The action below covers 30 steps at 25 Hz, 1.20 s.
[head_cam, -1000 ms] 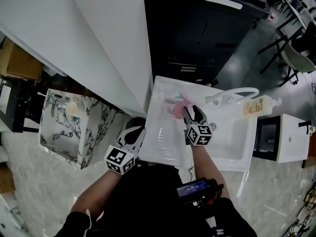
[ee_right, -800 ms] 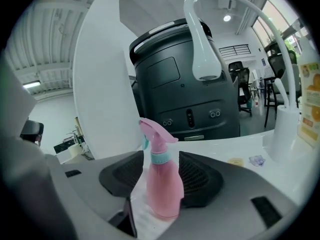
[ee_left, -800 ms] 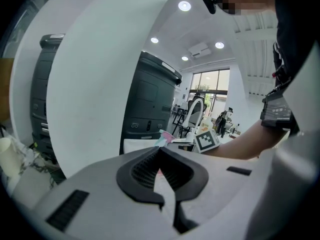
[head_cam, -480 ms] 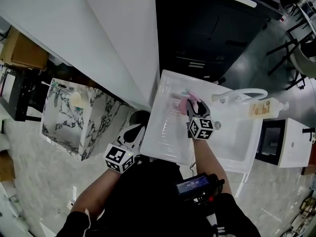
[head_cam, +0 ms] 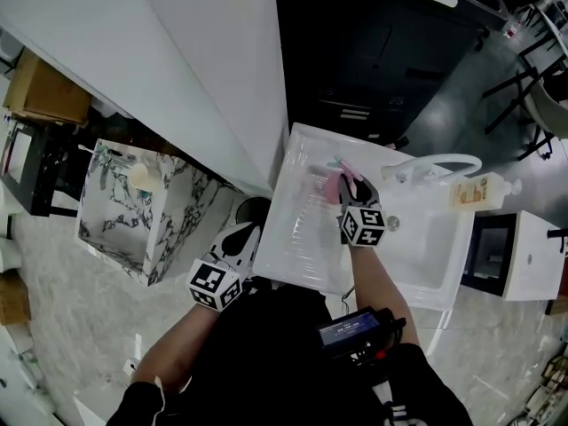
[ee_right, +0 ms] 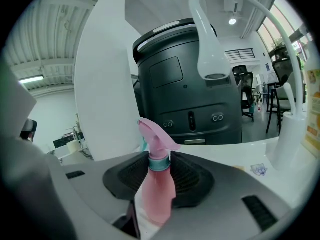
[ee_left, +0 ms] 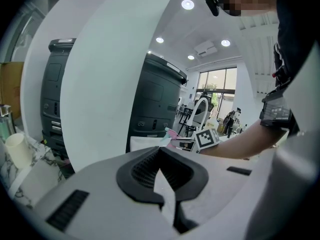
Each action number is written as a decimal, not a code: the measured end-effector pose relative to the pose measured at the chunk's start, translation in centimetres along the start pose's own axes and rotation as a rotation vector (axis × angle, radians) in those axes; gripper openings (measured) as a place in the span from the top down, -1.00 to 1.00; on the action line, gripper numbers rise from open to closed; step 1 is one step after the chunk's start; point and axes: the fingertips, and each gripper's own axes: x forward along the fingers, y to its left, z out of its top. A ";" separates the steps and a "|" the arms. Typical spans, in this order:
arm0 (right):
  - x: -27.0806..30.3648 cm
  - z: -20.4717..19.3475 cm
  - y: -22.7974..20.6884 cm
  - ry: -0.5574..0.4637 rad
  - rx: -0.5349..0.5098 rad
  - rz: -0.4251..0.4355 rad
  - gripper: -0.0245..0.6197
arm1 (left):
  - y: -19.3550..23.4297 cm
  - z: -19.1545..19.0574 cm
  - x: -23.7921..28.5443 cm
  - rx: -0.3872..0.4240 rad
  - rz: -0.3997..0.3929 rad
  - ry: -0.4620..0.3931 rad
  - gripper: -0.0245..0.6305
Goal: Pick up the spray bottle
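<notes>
The spray bottle (ee_right: pixel 159 194) stands upright on the white counter (head_cam: pixel 297 247), a pink thing with a teal collar under its trigger head, just to the nine o'clock side of the sink basin (head_cam: pixel 426 238). The right gripper (head_cam: pixel 349 186) reaches over the counter with the bottle between its two jaws; they are closing around the bottle's body, partly open, and from where I stand the black ribbed pads (ee_right: pixel 192 176) don't seem to press on it yet. In the right gripper view the bottle fills the gap between the jaws, with the white curved tap (ee_right: pixel 215 34) up at one o'clock and a big black cabinet (ee_right: pixel 190 89) behind at twelve. The left gripper (head_cam: pixel 240 236) hangs off the counter's near edge, at about seven o'clock from the right one, its jaw tips together with nothing held. A yellowish soap bottle (head_cam: pixel 470 190) sits beyond the tap at three o'clock from the pink one.
</notes>
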 end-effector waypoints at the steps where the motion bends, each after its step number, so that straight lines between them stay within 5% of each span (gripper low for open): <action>1: -0.1 0.0 0.0 0.000 0.000 0.001 0.45 | -0.1 0.0 0.0 0.000 0.001 -0.002 0.90; 21: -5.1 -0.6 1.1 -0.007 -0.032 0.030 0.47 | -3.5 -1.5 -0.5 0.009 -0.045 0.017 0.90; 30: -8.0 0.1 1.8 -0.051 -0.050 0.039 0.47 | -5.6 -1.7 1.1 0.058 -0.144 0.040 0.90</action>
